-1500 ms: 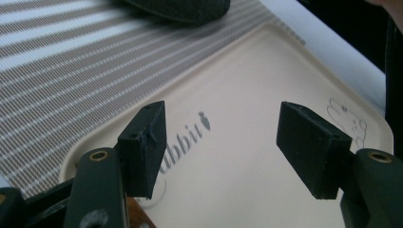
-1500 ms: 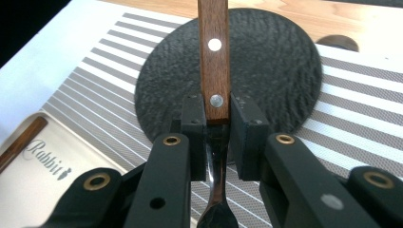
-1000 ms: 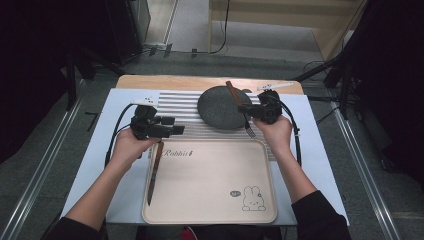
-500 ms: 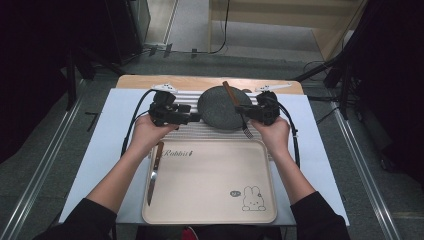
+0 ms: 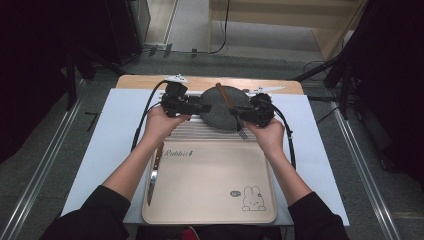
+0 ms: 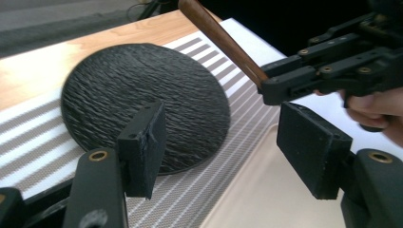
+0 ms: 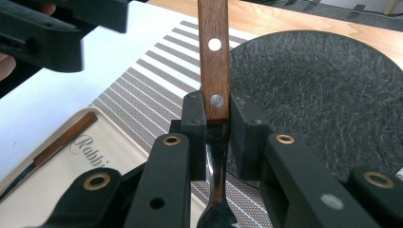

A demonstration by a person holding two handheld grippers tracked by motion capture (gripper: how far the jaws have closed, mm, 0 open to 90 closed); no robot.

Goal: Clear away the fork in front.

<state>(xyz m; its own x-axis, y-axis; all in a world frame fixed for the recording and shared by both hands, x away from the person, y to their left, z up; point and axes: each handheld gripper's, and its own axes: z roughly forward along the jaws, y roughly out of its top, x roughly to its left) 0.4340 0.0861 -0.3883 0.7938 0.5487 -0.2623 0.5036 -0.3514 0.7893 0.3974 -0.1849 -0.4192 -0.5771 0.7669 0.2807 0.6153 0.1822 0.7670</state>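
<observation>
A dark round slate plate [image 5: 216, 116] [image 6: 142, 80] [image 7: 323, 95] lies on a striped placemat [image 5: 200, 131] at the far side of the table. My right gripper [image 5: 241, 116] [image 7: 214, 118] is at the plate's right edge, shut on the wooden handle of a fork [image 5: 223, 95] [image 7: 212, 57]. The handle slants up over the plate and the metal end hangs below the jaws. My left gripper [image 5: 202, 106] [image 6: 223, 142] is at the plate's left edge, open, with nothing between its pads. In the left gripper view the fork handle [image 6: 218, 35] crosses the top.
A beige tray [image 5: 210, 200] with a rabbit drawing sits near the front edge on a white mat [image 5: 115, 135]. A wooden-handled knife [image 5: 154, 172] [image 7: 57, 142] lies along the tray's left rim. A strip of bare wooden table [image 5: 140, 82] runs behind the placemat.
My left hand has moved from beside the knife at the tray's far left corner to the right and farther away, up to the plate's left edge. The right gripper and fork stayed put.
</observation>
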